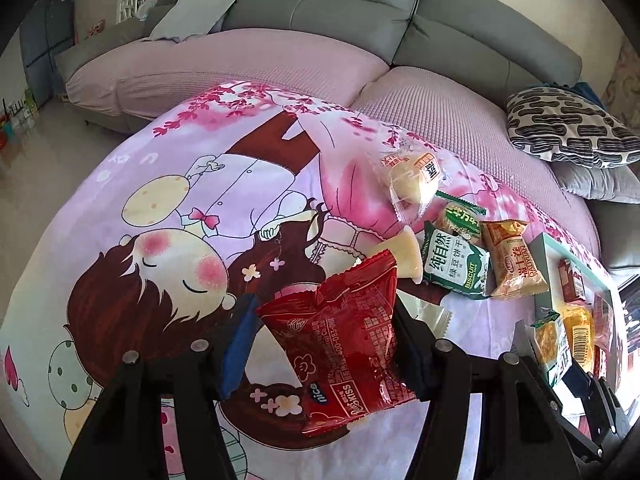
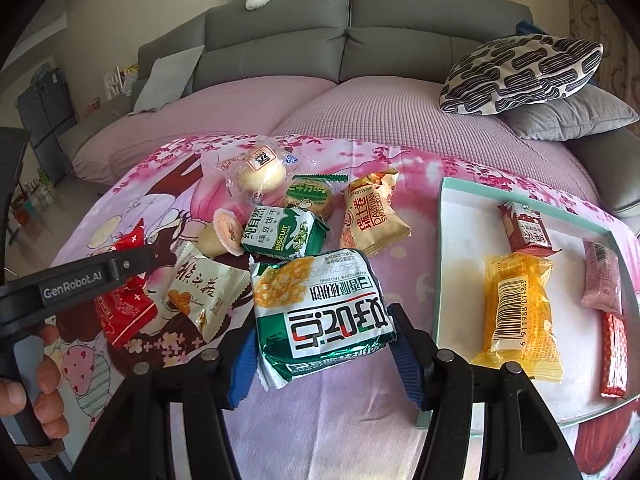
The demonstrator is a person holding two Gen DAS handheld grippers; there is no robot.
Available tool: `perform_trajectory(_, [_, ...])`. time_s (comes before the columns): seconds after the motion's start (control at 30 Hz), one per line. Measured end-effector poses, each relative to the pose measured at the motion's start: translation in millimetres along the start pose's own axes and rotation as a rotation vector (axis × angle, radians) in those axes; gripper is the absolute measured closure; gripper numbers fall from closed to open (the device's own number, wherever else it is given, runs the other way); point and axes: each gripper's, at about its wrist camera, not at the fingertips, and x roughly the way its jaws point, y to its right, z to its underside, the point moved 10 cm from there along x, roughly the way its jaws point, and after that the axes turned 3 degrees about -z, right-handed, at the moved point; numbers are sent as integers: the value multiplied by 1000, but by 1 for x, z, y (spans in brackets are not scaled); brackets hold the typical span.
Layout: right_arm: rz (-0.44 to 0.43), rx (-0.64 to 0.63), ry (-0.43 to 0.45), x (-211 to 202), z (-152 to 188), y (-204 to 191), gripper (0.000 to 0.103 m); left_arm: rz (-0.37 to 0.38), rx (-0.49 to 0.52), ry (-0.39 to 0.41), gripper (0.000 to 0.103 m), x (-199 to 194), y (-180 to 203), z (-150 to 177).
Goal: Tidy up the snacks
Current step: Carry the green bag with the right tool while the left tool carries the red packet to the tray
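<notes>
Both sets of fingers are clamping snacks, left gripper [image 1: 320, 344] pinching a red Nice Kiss packet [image 1: 340, 344], right gripper [image 2: 324, 356] holding a green-white cracker pack [image 2: 320, 312], probably heading for the teal tray [image 2: 444, 216] where sorted ones are sitting.

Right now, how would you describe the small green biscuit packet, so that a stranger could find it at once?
Start at the mint-rimmed tray on the cartoon-print cloth, then look to the loose snack pile on its left. In the pile's middle lies the green biscuit packet, between a jelly cup and a golden Swiss roll pack. It alone is green and white with "BISCUIT" printed on it.
</notes>
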Motion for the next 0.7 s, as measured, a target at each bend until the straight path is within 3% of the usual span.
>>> perform_trajectory(0.37, [3, 68, 46, -16, -8, 30, 41, -7, 90, 30, 39, -10, 38, -2])
perform_trajectory(0.7, [109, 171, 124, -48, -17, 103, 41, 37, 229, 65, 39, -21, 108, -2])
